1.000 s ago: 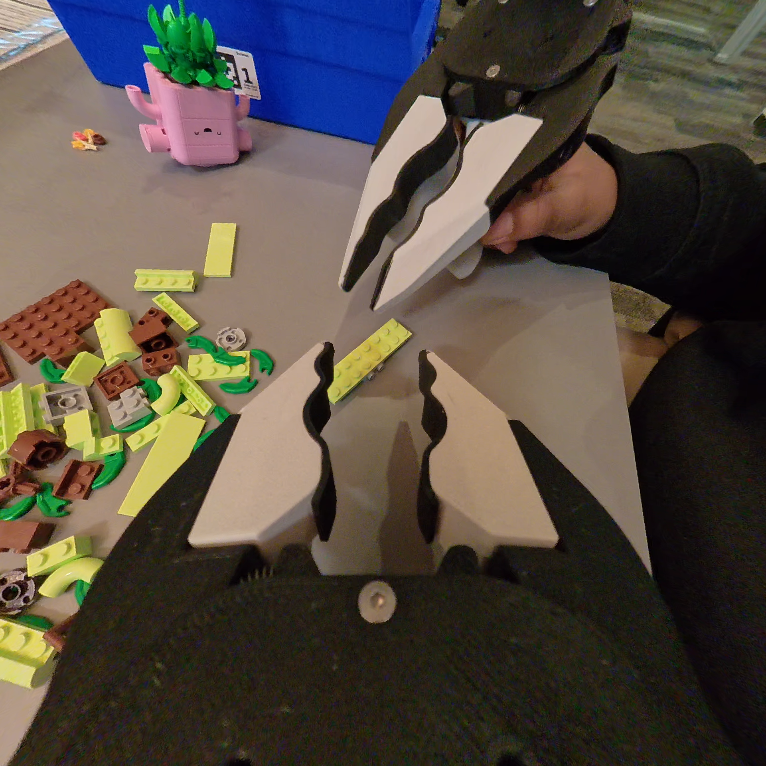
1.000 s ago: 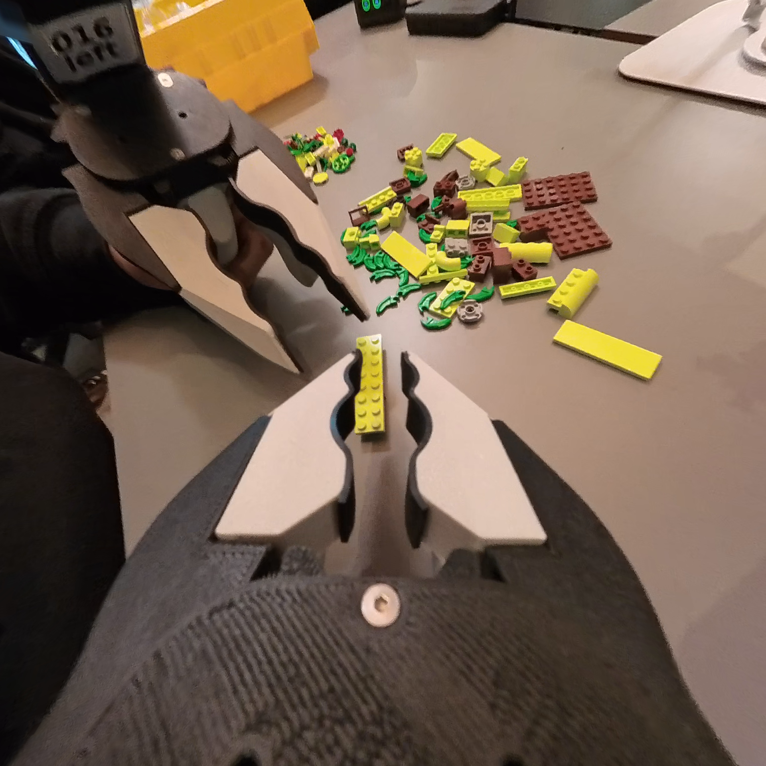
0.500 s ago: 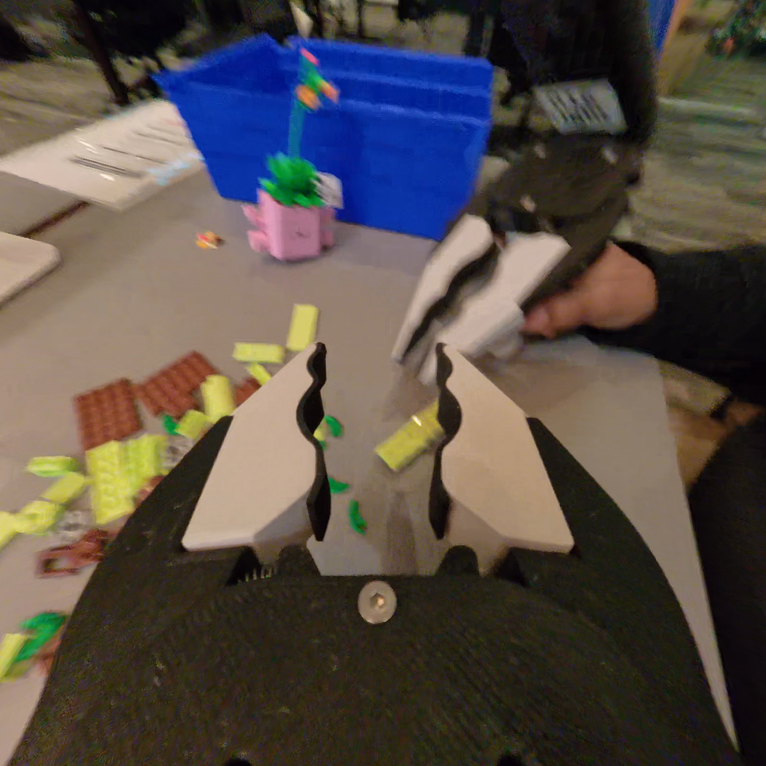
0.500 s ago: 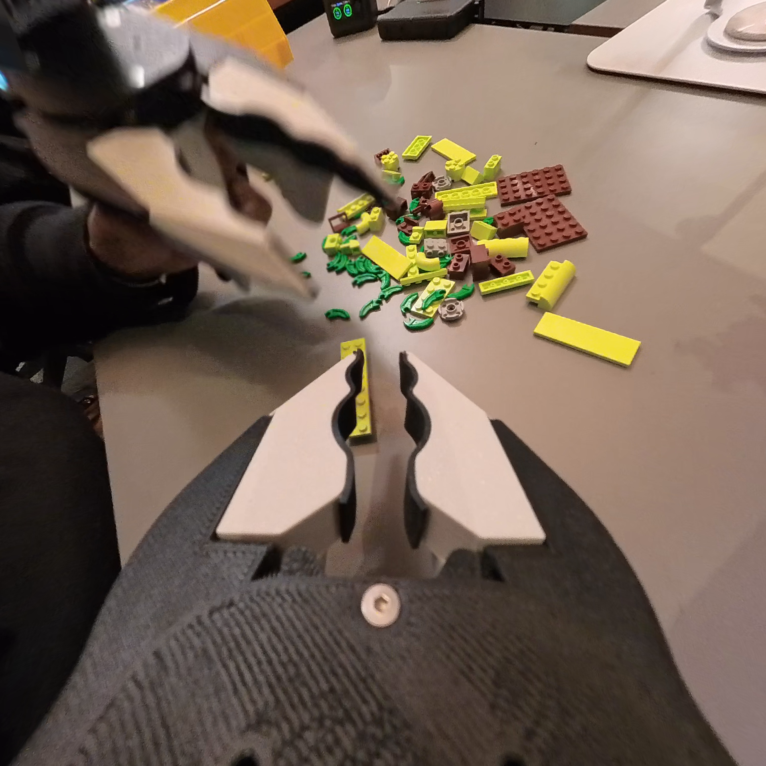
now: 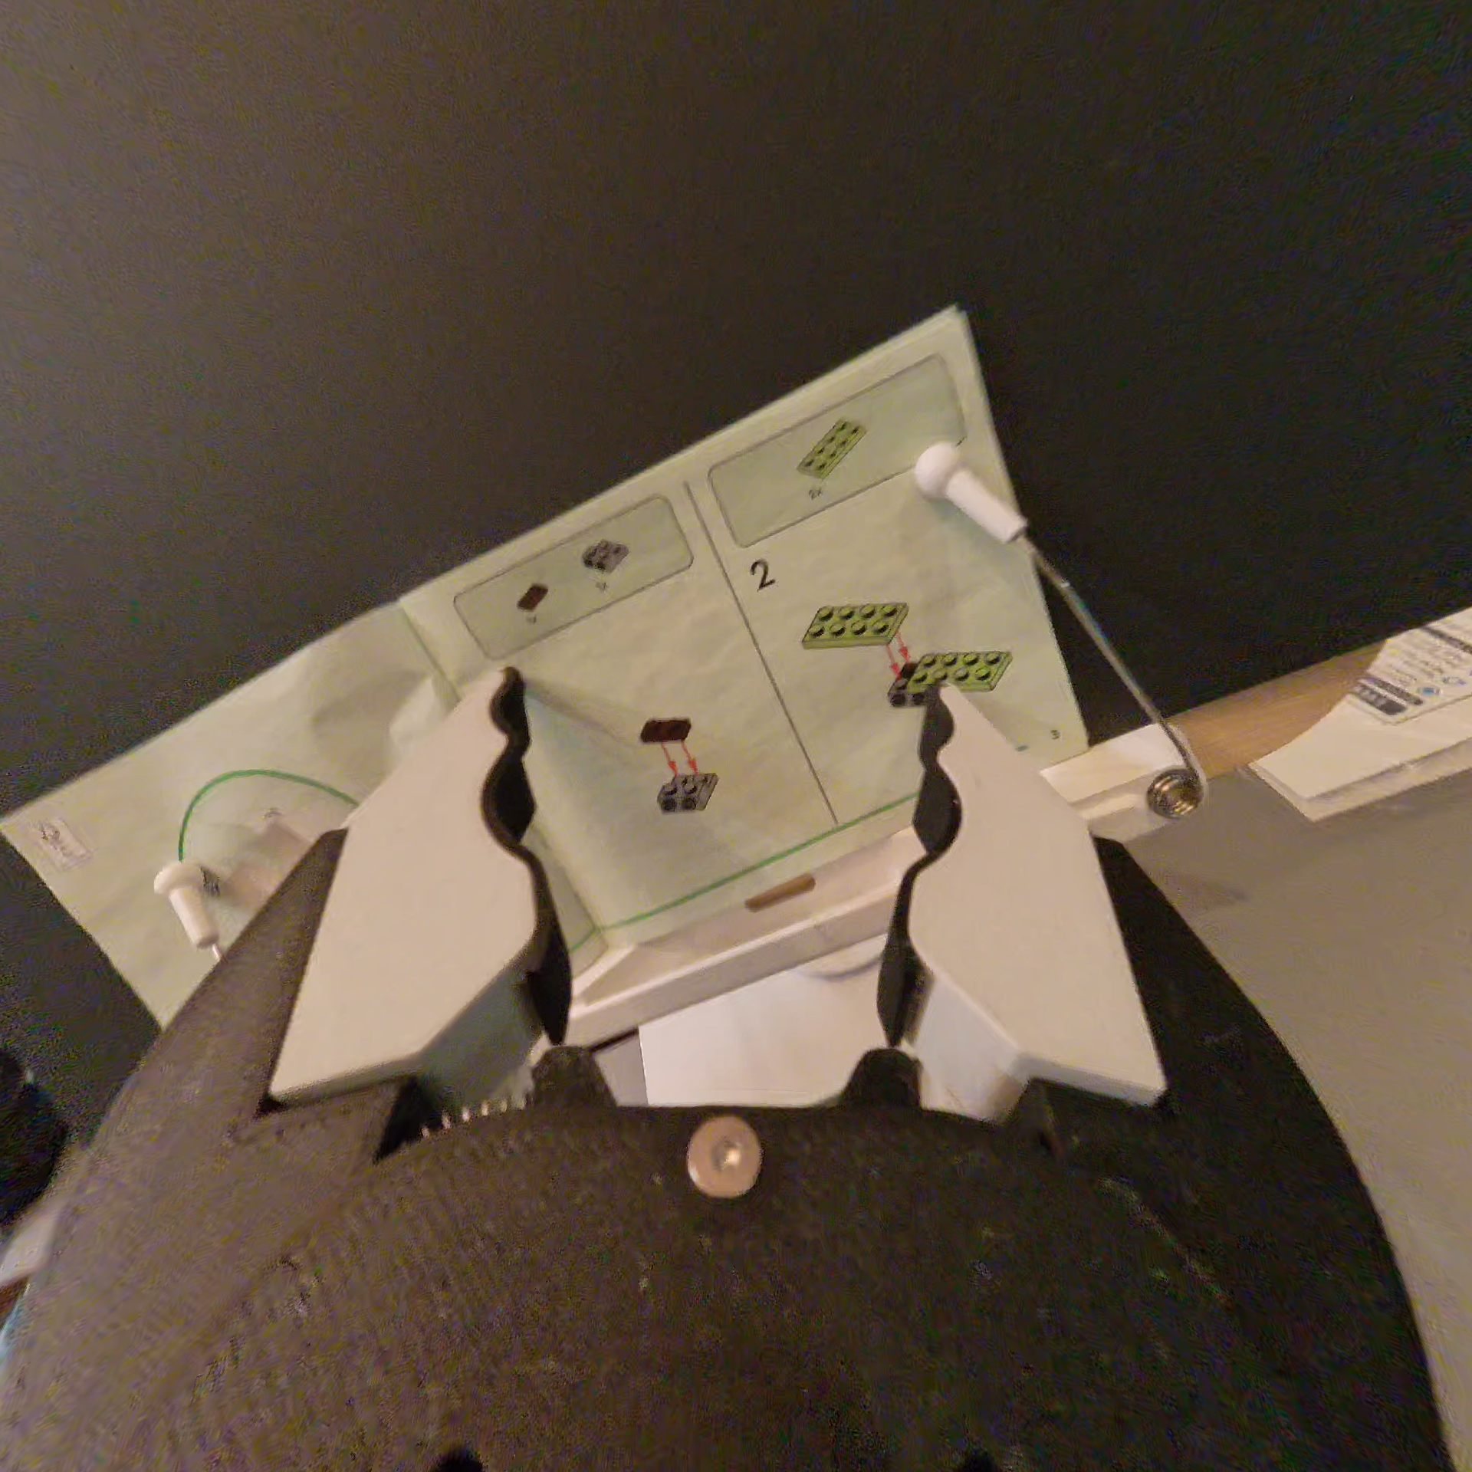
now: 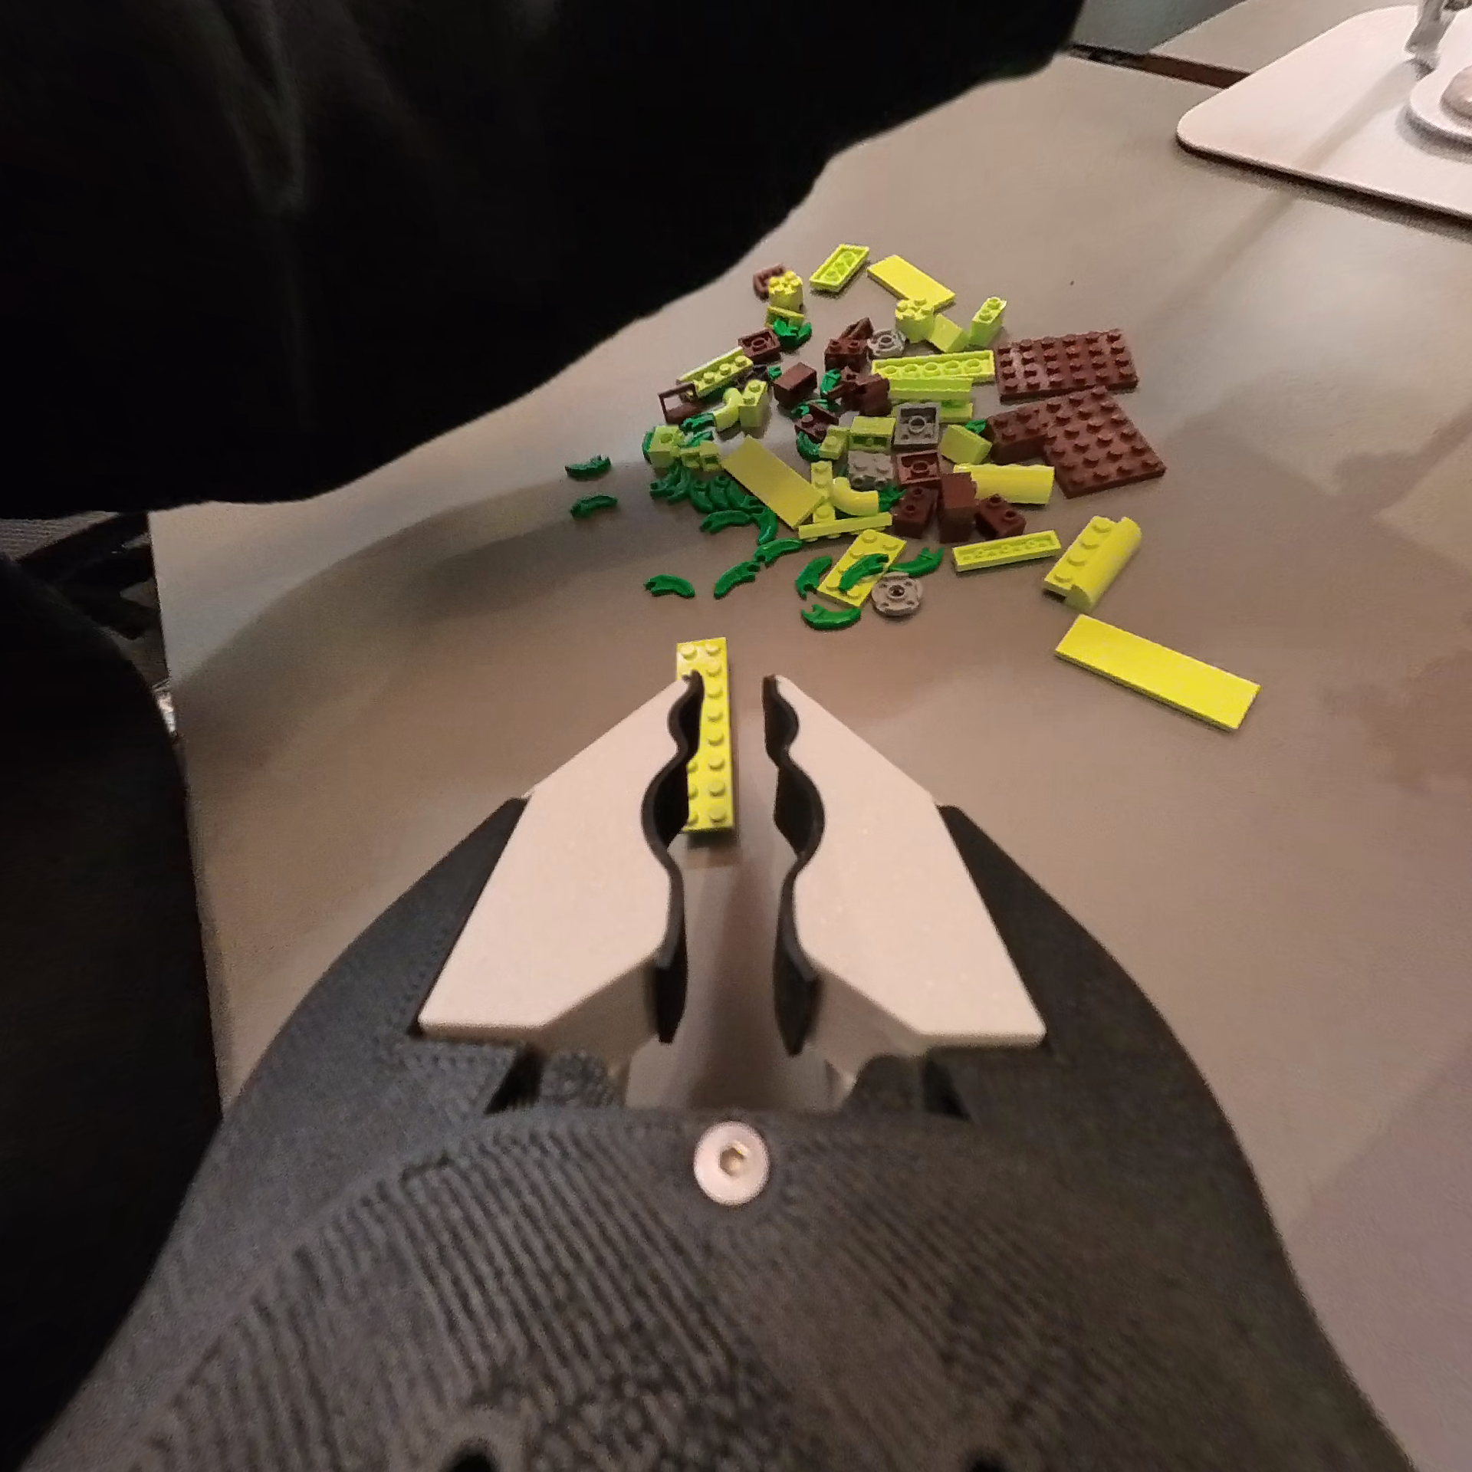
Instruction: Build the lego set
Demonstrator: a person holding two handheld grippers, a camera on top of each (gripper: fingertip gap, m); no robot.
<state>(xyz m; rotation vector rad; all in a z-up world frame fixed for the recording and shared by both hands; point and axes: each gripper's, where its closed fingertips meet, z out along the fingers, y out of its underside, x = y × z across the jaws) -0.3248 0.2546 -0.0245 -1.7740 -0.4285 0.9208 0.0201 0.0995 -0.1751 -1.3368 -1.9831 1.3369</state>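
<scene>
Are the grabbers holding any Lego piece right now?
No. The left gripper is open and empty. The right gripper is open too; the lime plate lies on the table between its fingers.

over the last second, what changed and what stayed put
The left gripper swung up from the table to face the instruction booklet on its stand, jaws wider apart, empty. The right gripper stayed open over the lime plate lying on the table; the brick pile is unmoved.

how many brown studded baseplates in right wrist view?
2. Both large flat brown studded plates sit at the pile's far right: the farther plate, and the nearer plate just in front of it, its left end partly under loose bricks. More could be buried in the pile.
</scene>
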